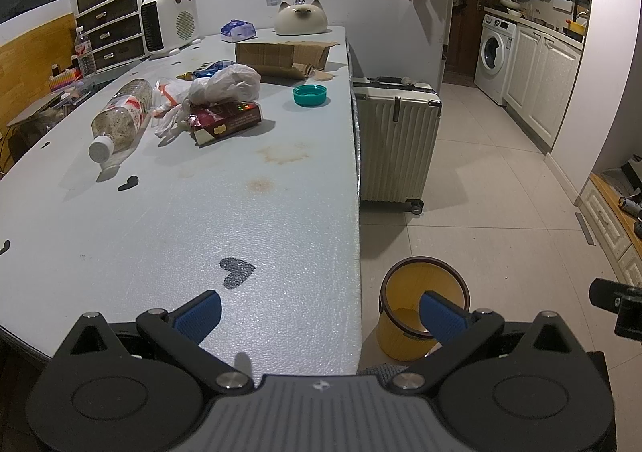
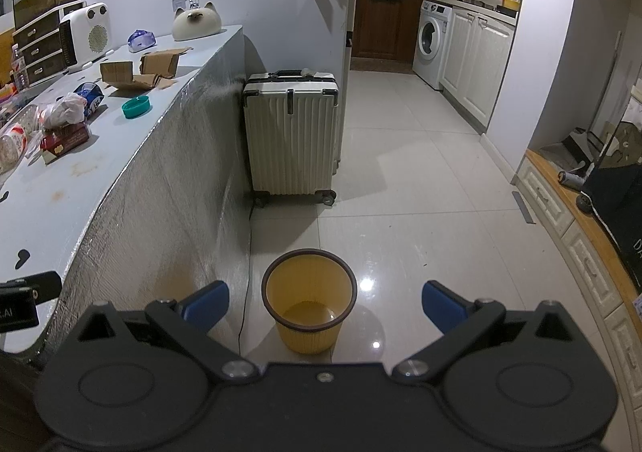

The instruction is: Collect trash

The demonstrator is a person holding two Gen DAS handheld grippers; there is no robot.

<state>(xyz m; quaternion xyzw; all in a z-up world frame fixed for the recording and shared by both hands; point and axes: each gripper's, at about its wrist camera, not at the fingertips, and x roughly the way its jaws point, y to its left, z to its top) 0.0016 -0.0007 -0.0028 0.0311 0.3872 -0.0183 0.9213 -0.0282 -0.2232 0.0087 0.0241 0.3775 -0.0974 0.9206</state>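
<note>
Trash lies on the pale table (image 1: pixel 168 235): a plastic bottle (image 1: pixel 118 119) on its side, a crumpled white bag (image 1: pixel 226 83), a dark red box (image 1: pixel 226 121), a teal lid (image 1: pixel 309 95) and torn cardboard (image 1: pixel 281 55). A yellow bin (image 1: pixel 405 331) (image 2: pixel 309 299) stands on the floor by the table's edge and looks empty. My left gripper (image 1: pixel 321 315) hovers open over the table's near corner. My right gripper (image 2: pixel 325 301) is open above the bin, holding nothing.
A white suitcase (image 2: pixel 291 139) stands against the table's side beyond the bin. A heater (image 1: pixel 170 23), drawers (image 1: pixel 112 31) and a cat-shaped ornament (image 1: pixel 301 17) sit at the table's far end. Tiled floor (image 2: pixel 401 191) leads to a kitchen with a washing machine (image 2: pixel 431 39).
</note>
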